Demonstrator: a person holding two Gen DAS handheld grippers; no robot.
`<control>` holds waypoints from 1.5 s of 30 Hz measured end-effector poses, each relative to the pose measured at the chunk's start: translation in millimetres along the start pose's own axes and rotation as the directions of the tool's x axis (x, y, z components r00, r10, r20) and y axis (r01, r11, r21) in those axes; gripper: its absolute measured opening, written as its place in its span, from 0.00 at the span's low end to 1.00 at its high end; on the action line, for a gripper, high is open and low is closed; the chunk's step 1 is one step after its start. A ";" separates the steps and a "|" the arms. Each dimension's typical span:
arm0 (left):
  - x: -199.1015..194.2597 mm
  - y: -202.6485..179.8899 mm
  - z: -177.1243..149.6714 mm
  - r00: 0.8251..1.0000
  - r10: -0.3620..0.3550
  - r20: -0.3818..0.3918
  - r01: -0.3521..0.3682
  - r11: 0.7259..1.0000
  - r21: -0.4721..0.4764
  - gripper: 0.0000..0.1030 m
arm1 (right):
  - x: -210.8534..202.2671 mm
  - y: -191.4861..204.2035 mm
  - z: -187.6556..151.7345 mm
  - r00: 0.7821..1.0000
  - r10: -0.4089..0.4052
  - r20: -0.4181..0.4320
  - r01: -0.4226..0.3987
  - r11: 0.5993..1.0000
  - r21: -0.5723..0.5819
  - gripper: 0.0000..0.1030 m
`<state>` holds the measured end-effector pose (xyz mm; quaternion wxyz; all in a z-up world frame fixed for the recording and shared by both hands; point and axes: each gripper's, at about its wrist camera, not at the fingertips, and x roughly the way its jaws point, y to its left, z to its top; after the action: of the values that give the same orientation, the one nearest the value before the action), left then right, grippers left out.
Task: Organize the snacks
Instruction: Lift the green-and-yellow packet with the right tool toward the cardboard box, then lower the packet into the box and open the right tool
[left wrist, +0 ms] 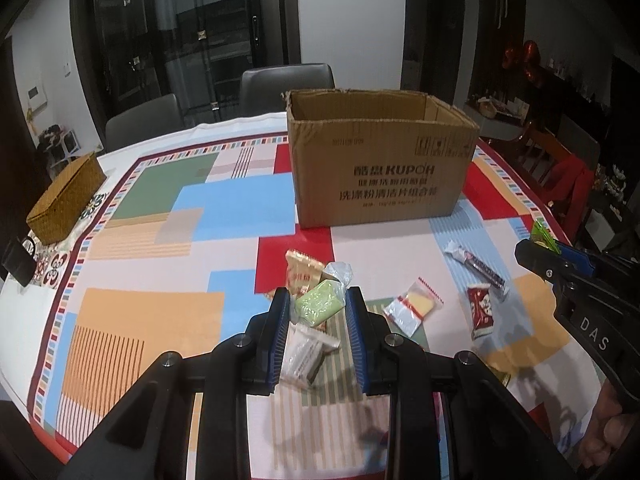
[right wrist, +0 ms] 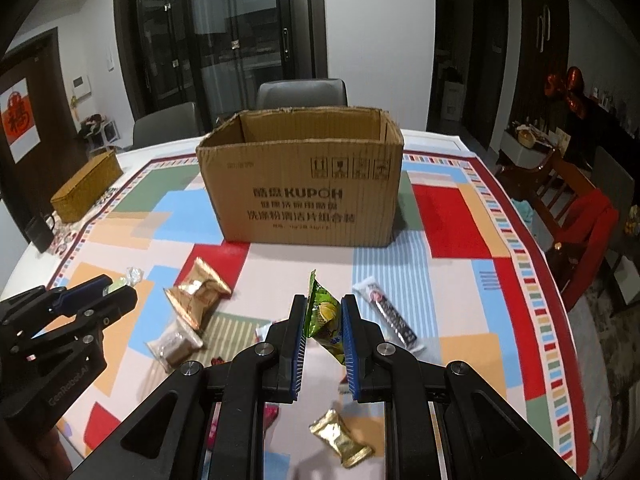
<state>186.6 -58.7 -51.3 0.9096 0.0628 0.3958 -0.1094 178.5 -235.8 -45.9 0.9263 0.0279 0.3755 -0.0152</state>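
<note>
Snacks held in both grippers, ready for boxing.

A pale green cake packet [left wrist: 320, 305] is clamped in the left gripper [left wrist: 319, 300]; a green durian sachet [right wrist: 322, 318] is pinched upright in the right gripper [right wrist: 323, 316], both raised, apparently for carrying. Remaining snacks are scattered near; the open cardboard box [right wrist: 304, 196] is set beyond, centre.

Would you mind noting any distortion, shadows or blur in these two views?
Left wrist view: the fisheye bows the tablecloth border, dark vignette fills the corners, and gripper shadows fall near the bottom edge. Right wrist view: same bowing; the cardboard box print is slightly soft.
</note>
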 end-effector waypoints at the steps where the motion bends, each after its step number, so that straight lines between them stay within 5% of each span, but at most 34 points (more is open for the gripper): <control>1: -0.3 -0.4 2.3 1.000 0.000 0.004 0.000 1.000 0.001 0.28 | -0.5 -0.3 3.0 1.000 -0.001 0.008 0.001 1.000 -0.002 0.18; 45: 15.1 -6.4 136.6 0.988 -0.026 0.150 0.023 0.999 0.022 0.28 | 8.4 -25.6 131.0 0.981 -0.020 0.195 0.023 1.000 -0.011 0.18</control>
<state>291.4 -94.6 30.1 0.9348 0.0590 0.3256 -0.1290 274.3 -269.7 41.0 0.9585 0.0160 0.2835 -0.0255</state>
